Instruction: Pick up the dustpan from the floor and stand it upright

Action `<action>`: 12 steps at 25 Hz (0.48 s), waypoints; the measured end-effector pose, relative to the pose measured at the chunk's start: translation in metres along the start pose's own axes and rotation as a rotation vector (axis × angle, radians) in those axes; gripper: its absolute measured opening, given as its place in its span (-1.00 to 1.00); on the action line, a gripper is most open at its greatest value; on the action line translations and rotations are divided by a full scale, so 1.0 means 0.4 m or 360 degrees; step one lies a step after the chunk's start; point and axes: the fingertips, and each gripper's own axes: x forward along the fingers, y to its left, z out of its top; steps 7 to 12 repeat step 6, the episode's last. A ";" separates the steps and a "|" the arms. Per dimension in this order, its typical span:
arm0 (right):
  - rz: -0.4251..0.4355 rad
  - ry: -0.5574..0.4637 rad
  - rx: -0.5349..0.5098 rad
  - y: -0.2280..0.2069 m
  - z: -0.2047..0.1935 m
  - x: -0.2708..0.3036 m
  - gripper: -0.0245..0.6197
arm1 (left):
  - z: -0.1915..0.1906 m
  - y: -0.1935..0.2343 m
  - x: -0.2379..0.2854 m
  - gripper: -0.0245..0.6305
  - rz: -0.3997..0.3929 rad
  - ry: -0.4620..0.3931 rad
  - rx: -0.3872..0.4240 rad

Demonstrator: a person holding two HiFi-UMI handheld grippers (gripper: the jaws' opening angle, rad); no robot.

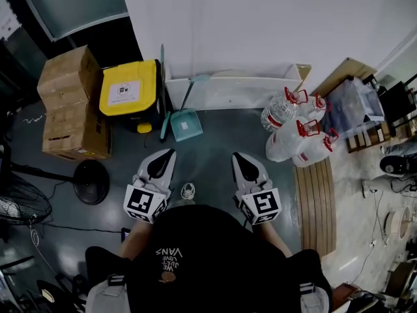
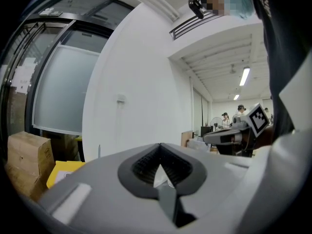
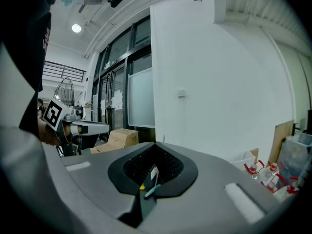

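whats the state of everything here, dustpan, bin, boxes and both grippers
dustpan, lying on the floor, not held
yellow bin lid, shut
cardboard boxes, stacked, flaps closed
left gripper, fingers shut, empty
right gripper, fingers shut, empty

Bare grey floor (image 1: 215, 142) lies open ahead up to the teal dustpan (image 1: 186, 124). A yellow-lidded bin (image 1: 129, 88) crowds its left, a white trough (image 1: 234, 91) backs it, and water jugs (image 1: 296, 132) stand well right.
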 end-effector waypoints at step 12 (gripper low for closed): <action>0.0009 -0.0002 -0.0007 -0.013 0.002 0.009 -0.92 | -0.002 -0.004 0.019 -0.77 -0.0012 0.0005 0.0004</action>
